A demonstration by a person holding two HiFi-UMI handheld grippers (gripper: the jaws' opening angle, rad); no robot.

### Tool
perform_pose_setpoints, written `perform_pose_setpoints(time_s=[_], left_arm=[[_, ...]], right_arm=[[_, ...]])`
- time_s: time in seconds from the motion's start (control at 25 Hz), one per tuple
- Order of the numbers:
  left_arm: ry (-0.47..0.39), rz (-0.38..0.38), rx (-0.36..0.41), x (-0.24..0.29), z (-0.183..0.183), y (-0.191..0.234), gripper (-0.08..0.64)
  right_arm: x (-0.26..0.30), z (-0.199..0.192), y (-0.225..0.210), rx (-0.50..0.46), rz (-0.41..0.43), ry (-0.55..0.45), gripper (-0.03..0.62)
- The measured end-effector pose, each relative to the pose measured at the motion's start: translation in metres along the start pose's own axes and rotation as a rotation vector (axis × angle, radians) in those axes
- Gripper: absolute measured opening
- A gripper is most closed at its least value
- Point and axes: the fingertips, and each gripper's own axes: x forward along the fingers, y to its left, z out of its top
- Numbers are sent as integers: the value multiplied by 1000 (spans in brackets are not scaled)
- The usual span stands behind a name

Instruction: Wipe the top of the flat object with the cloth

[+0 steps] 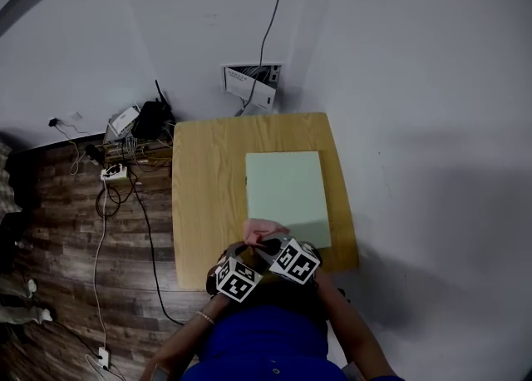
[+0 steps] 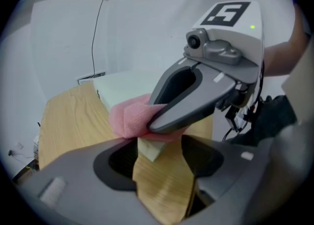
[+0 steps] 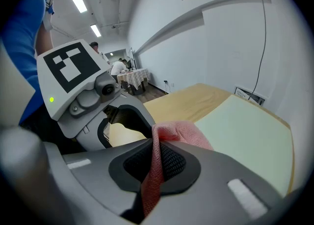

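A pale green flat object (image 1: 287,188) lies on the wooden table (image 1: 208,188). A pink cloth (image 1: 264,230) sits bunched at its near left corner. My right gripper (image 1: 270,244) is shut on the cloth; in the right gripper view the cloth (image 3: 181,133) runs down between the jaws of the right gripper (image 3: 156,156), with the flat object (image 3: 245,130) stretching ahead. My left gripper (image 1: 248,254) is close beside it on the left. The left gripper (image 2: 158,170) stands open, holding nothing, over the table's wood and the flat object's corner (image 2: 147,149), just short of the cloth (image 2: 128,118).
The table stands against a white wall with a wall box (image 1: 252,84) and a cable running up. On the wood floor to the left lie a black box (image 1: 152,119), a power strip (image 1: 114,173) and several cables. The table's near edge (image 1: 249,284) is just below the grippers.
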Motion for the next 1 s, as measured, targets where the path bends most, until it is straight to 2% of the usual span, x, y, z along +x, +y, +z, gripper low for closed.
perform_pose_setpoints(time_s=[0.4, 0.8, 1.0], left_arm=[[-15, 7, -13, -2, 4, 1, 278], [-16, 9, -21, 0, 5, 2, 278], [-12, 8, -17, 0, 6, 1, 278]], right_arm=[[-15, -15, -11, -27, -24, 50, 15], [-39, -45, -29, 13, -60, 71, 15], [-56, -62, -40, 59, -105, 100, 15]])
